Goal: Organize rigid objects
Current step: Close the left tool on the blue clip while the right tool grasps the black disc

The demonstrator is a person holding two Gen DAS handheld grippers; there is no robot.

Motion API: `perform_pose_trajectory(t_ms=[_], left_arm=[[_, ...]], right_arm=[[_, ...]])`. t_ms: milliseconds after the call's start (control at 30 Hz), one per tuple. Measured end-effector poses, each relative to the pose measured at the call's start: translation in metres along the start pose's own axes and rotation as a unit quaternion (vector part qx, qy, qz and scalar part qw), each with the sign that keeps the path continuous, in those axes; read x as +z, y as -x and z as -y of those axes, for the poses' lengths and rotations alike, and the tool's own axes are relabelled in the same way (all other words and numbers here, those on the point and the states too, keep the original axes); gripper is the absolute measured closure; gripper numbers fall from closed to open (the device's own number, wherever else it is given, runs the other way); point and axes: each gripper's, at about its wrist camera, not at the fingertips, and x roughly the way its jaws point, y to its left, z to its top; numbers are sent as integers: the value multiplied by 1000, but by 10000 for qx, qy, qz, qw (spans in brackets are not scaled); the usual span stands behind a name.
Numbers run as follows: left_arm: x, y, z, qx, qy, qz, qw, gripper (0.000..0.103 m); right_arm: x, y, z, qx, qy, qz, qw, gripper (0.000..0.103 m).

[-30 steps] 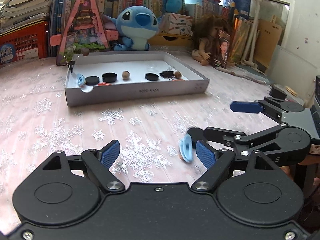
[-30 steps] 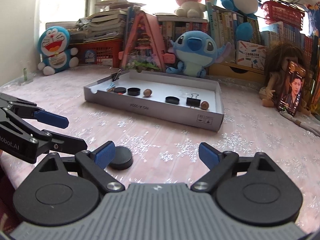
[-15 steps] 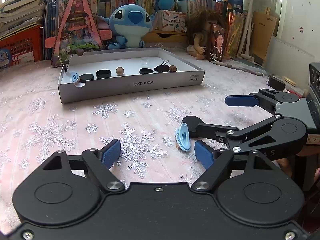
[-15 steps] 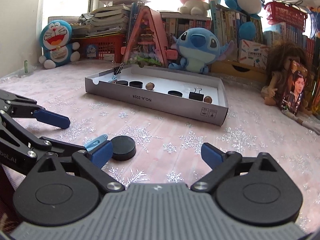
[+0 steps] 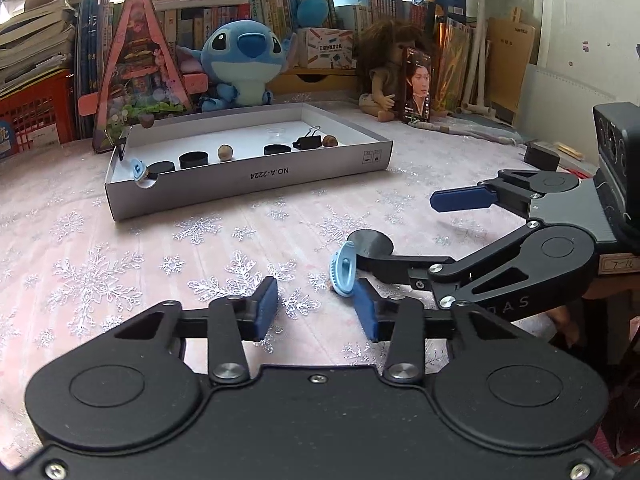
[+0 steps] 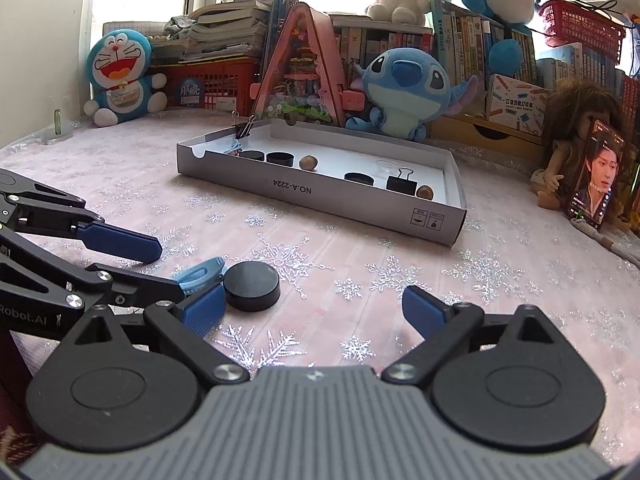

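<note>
two spread grippers meet at a clip and a puck

the left gripper (image 5: 316,308) sits low over the counter (image 5: 120,264) with its fingers apart and nothing between them; its right pad is just beside the light blue clip (image 5: 342,269), whether touching i cannot tell. the right gripper (image 6: 316,308) is spread wider and also grasps nothing. in the right wrist view its left pad lies close against the black puck (image 6: 251,286), with the clip (image 6: 200,274) just behind that pad. the puck and clip lie next to each other on the snowflake cloth. farther on, the grey box (image 6: 320,196) holds black caps, two wooden beads, a black binder clip (image 6: 401,183) and another blue clip at its near corner. behind it stand a stitch plush (image 5: 244,66), books and a doll.
</note>
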Motion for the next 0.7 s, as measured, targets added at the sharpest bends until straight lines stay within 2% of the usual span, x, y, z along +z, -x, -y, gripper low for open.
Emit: perform_pose_trajectory(t_ms=[67, 200, 400, 600, 700], left_arm=[[1, 0, -1, -35, 48, 3, 10000, 72], [5, -1, -2, -123, 125, 16, 9998, 76], [11, -7, 0, -134, 109, 35, 9998, 76], [14, -16, 2, -229, 164, -68, 9996, 88], [15, -17, 2, -176, 186, -62, 9997, 88]], right_arm=[[0, 0, -2, 8, 58, 0, 10000, 4], [0, 0, -6, -27, 193, -4, 9998, 4], [0, 0, -5, 4, 158, -25, 9999, 4], [-1, 0, -6, -6, 208, -23, 9998, 4], [-1, 0, -6, -5, 205, -22, 9998, 4]])
